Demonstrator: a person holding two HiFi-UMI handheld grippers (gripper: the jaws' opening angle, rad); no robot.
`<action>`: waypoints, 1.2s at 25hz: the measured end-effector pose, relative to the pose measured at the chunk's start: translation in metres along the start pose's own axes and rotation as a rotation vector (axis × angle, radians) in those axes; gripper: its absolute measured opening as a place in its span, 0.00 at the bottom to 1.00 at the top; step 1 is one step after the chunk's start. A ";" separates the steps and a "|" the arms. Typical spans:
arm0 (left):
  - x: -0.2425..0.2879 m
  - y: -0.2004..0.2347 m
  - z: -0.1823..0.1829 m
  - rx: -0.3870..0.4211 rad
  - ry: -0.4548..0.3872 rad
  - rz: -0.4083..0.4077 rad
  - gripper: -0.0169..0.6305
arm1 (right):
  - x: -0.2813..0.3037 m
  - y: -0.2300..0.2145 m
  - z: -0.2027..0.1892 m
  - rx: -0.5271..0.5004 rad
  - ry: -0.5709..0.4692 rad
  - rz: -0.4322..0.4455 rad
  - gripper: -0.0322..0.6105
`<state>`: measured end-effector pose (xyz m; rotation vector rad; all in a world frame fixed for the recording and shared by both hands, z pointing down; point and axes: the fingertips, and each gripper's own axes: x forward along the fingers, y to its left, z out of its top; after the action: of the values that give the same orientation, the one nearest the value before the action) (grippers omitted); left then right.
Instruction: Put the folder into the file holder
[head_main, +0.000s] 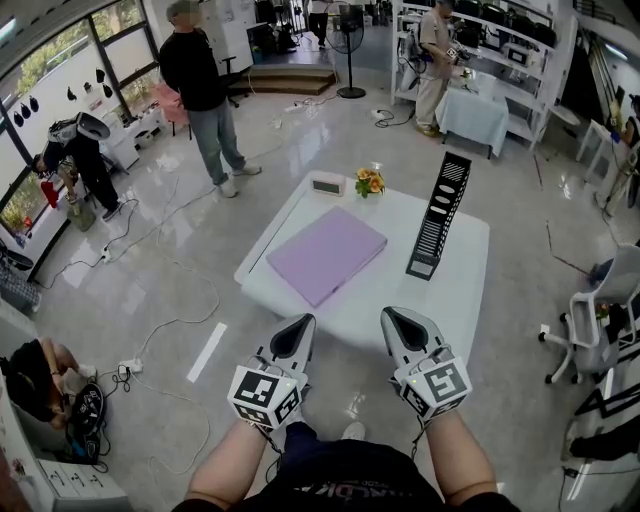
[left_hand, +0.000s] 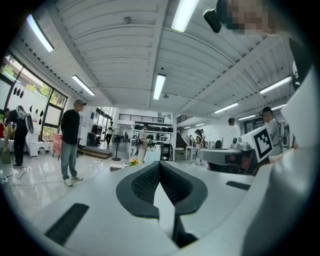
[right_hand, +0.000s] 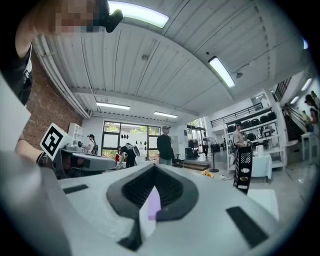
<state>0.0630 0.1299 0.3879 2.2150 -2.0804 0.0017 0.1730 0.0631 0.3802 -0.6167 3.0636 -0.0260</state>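
Note:
A flat purple folder (head_main: 325, 255) lies on the left half of the white table (head_main: 462, 280). The black perforated file holder (head_main: 440, 215) stands upright at the table's right side, empty as far as I can see. Both grippers hover level just short of the table's near edge, apart from the folder. My left gripper (head_main: 298, 322) is shut with nothing in it, and so is my right gripper (head_main: 397, 315). The right gripper view shows the file holder (right_hand: 243, 170) ahead to the right and a sliver of the folder (right_hand: 152, 204) below the closed jaws. The left gripper view catches the file holder (left_hand: 166, 152) far ahead.
A small white device (head_main: 327, 183) and a bunch of flowers (head_main: 370, 182) sit at the table's far edge. A person in a dark top (head_main: 205, 95) stands beyond the table, another person (head_main: 435, 60) at the shelves. Cables (head_main: 160, 330) trail on the floor at left; an office chair (head_main: 610, 300) stands at right.

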 end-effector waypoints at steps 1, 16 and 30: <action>0.001 0.000 0.000 -0.001 -0.001 0.001 0.03 | 0.000 -0.001 0.000 0.001 -0.002 0.002 0.05; 0.029 0.013 0.005 0.040 0.013 -0.020 0.60 | 0.023 -0.033 -0.002 0.117 -0.024 -0.029 0.49; 0.099 0.093 0.001 0.018 0.035 -0.141 0.60 | 0.104 -0.073 -0.020 0.133 0.013 -0.173 0.49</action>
<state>-0.0231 0.0255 0.4011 2.3498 -1.9094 0.0481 0.1050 -0.0442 0.4003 -0.8727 2.9790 -0.2346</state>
